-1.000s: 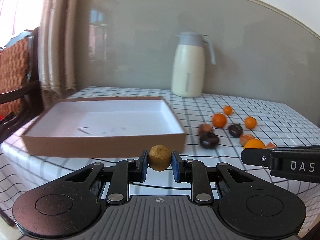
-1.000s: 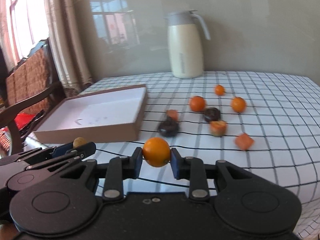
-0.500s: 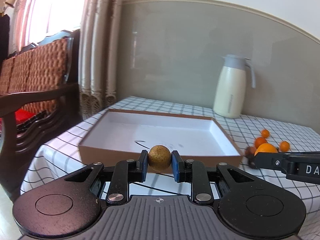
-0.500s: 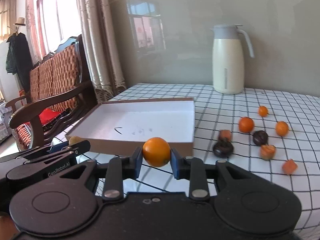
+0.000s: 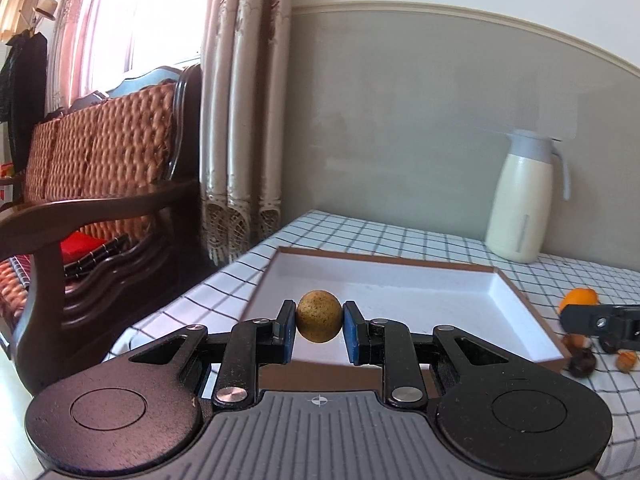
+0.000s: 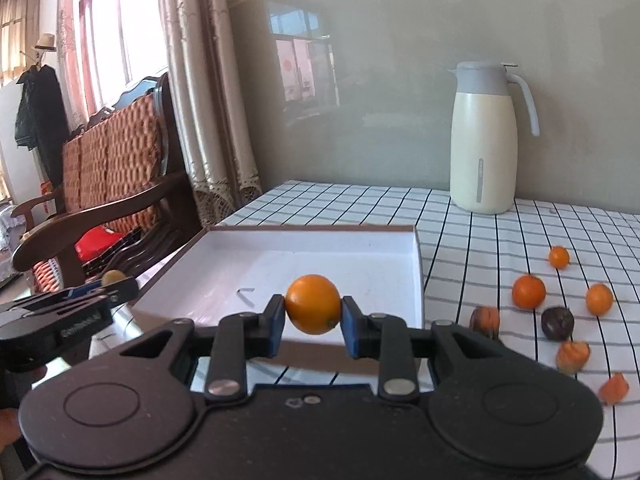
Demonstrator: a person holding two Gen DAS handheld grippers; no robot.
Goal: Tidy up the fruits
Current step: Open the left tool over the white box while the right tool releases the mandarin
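Observation:
My left gripper (image 5: 319,323) is shut on a small speckled brown fruit (image 5: 319,316), held in the air near the front left corner of the shallow box (image 5: 400,264), white inside with brown walls. My right gripper (image 6: 313,311) is shut on an orange (image 6: 313,303), held above the box's (image 6: 280,230) near edge. In the right wrist view the left gripper (image 6: 114,286) shows at the far left with the brown fruit (image 6: 113,276). The left wrist view catches the right gripper's orange (image 5: 579,297) at the right edge. Nothing lies inside the box.
Several oranges (image 6: 528,291), dark fruits (image 6: 557,322) and orange pieces (image 6: 573,354) lie on the checked tablecloth (image 6: 460,216) right of the box. A cream jug (image 6: 483,140) stands at the back by the wall. A wooden bench (image 5: 96,200) and curtains (image 5: 240,120) are left of the table.
Both grippers have swung left and risen a little, each keeping its fruit. The box now lies straight ahead of them and the loose fruits have slid to the right of both views.

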